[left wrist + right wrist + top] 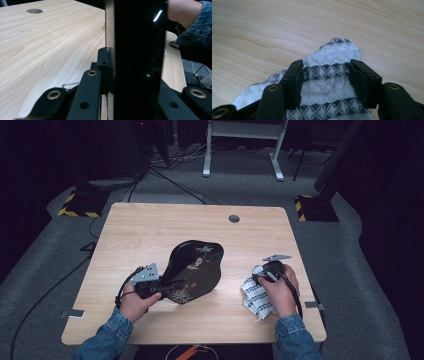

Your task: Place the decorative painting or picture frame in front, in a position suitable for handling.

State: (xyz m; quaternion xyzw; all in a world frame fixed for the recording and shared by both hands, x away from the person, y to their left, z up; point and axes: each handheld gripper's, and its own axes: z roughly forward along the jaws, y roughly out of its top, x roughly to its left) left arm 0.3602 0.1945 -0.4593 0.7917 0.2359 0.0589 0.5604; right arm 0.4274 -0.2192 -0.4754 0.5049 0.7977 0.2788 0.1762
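My left gripper [167,282] is shut on the edge of a black lacquered tray [196,270] with a floral pattern, which is tilted up off the wooden table [150,230] left of centre. In the left gripper view the tray [137,50] stands edge-on as a glossy black slab between the jaws of the left gripper [132,72]. At the right, my right gripper [259,277] sits low over a crumpled white cloth [255,297] with dark diamond stripes. Seen from the right gripper [325,75], the jaws stand wide apart astride the cloth [332,53] and do not squeeze it.
A round cable hole [234,218] sits near the table's far edge, also seen as the hole [34,10]. Behind the table stand a white desk frame [245,150] and black-and-yellow taped bases [80,205] on the grey floor. Bare wood lies across the far half.
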